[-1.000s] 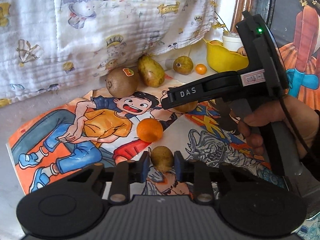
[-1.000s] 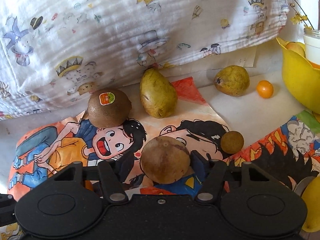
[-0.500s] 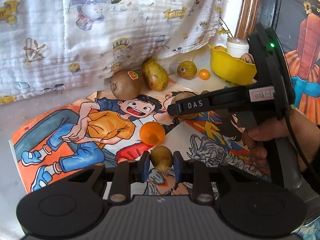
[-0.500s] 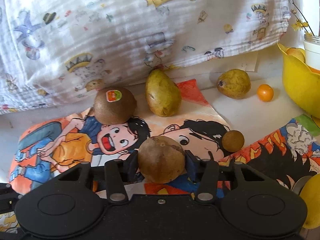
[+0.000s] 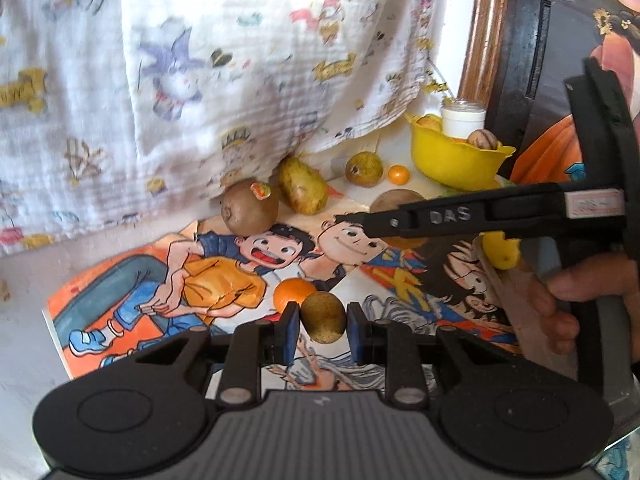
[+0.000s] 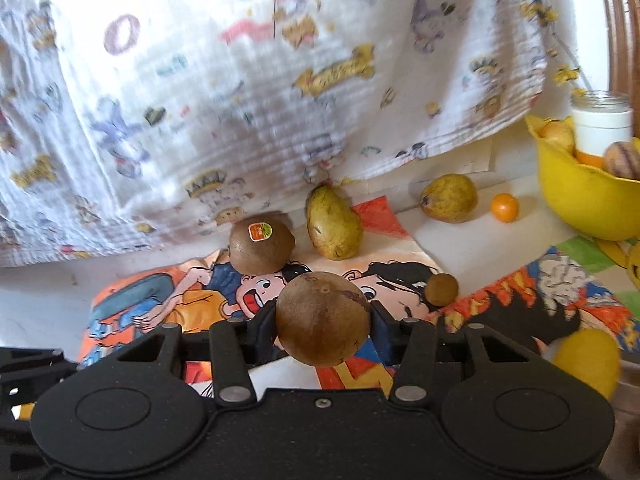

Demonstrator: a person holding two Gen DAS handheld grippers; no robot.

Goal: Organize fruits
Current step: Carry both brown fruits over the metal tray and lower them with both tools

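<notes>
The left gripper (image 5: pixel 322 323) is pinched nearly closed on a small brown fruit (image 5: pixel 323 317), its blue pads pressed against either side; the fruit sits clear above the cartoon poster (image 5: pixel 224 280), with an orange (image 5: pixel 293 293) just behind it on the paper. The right gripper (image 6: pixel 322 325) clamps a larger round brown fruit (image 6: pixel 322 319), the pads bearing on both flanks, so its jaws stand wider than the left's; from the left camera that tool crosses the view sideways, a hand (image 5: pixel 576 300) wrapped round its grip.

On the poster's far edge a kiwi with a sticker (image 6: pixel 262 243) rests beside an upright green pear (image 6: pixel 334 224); a tiny brown fruit (image 6: pixel 441 289) lies alone near the poster's right side. Beyond the paper, on the pale tabletop (image 6: pixel 448 248), a second pear (image 6: pixel 449 198) lies just beside a small orange fruit (image 6: pixel 505 207). To the right stands a yellow bowl (image 6: pixel 576 200) holding a white jar (image 6: pixel 602 120) and some fruit; a yellow fruit (image 6: pixel 588 360) sits low at the right, blurred. A white printed cloth (image 6: pixel 280 80) hangs behind everything; a wooden frame (image 5: pixel 480 32) rises at the right.
</notes>
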